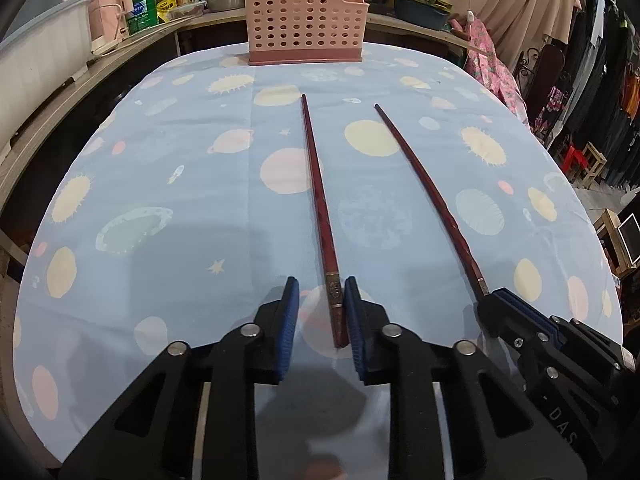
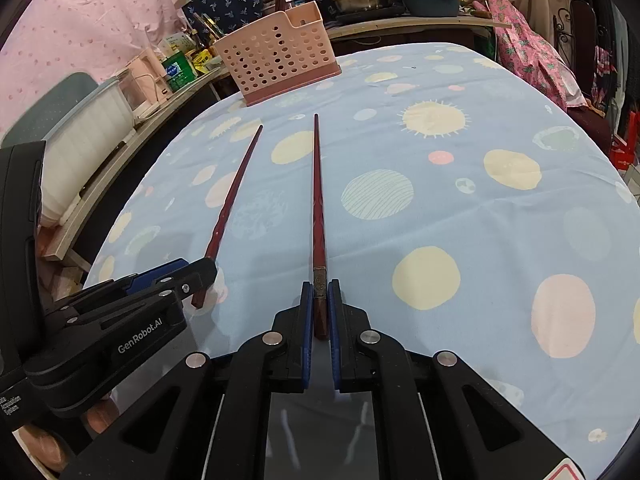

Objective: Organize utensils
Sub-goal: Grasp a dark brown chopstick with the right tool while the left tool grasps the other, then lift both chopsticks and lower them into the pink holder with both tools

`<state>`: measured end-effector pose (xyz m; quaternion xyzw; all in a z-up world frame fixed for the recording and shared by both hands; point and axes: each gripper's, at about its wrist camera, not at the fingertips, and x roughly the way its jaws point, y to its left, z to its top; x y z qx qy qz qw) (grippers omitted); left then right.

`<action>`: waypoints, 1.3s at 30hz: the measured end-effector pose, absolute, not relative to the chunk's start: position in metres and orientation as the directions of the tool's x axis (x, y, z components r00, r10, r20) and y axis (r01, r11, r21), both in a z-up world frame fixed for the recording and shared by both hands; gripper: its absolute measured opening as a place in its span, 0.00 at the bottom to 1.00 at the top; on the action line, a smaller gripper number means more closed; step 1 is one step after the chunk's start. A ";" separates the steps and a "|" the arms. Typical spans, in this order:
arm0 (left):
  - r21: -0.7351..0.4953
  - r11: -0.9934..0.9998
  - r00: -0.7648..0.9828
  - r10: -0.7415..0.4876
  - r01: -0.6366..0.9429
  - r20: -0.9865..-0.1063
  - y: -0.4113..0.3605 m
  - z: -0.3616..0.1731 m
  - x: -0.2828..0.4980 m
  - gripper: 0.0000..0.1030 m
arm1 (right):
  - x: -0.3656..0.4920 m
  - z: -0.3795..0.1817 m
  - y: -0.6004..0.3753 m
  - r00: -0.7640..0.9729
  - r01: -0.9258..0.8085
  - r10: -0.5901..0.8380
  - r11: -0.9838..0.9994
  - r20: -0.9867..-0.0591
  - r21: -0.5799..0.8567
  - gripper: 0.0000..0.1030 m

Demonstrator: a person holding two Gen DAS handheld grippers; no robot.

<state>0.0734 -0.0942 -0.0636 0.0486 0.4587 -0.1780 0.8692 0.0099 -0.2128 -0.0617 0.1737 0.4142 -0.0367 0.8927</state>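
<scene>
Two red chopsticks lie on the desk (image 1: 160,200), tips toward the pink basket (image 1: 306,24) at its far edge: the left chopstick (image 1: 316,184) sits between the left tongs (image 1: 322,312), whose pads do not yet press it, while the right tongs (image 2: 319,308) clamp the right chopstick (image 2: 319,216). Chopsticks standing in the basket are cut off at the frame top. Bare cloth stays free all round; "GenRobot.AI" reads on the left tongs.

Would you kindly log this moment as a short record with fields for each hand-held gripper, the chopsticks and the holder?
left hand-held gripper: jaws part open around the left chopstick, a gap showing at one pad
right hand-held gripper: shut on the right chopstick
chopsticks: lying on the tablecloth, tips toward the holder
pink utensil holder: upright at the far edge
</scene>
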 end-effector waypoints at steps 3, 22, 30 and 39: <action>-0.089 0.930 0.504 -0.272 0.357 -0.820 -0.093 -0.064 0.075 0.07 | 0.010 -0.062 -0.213 0.653 0.208 0.077 0.938 -0.753 0.277 0.07; -0.187 0.924 0.567 -0.356 0.335 -0.743 -0.057 0.009 0.070 0.07 | 0.001 0.001 -0.213 0.739 0.151 0.086 0.945 -0.668 0.289 0.07; -0.194 0.918 0.652 -0.384 0.346 -0.654 -0.049 0.067 0.083 0.07 | 0.013 0.059 -0.225 0.821 0.125 0.060 0.951 -0.568 0.281 0.07; -0.204 0.914 0.706 -0.401 0.350 -0.583 -0.053 0.113 0.118 0.07 | 0.048 0.107 -0.232 0.883 0.092 0.036 0.964 -0.468 0.248 0.07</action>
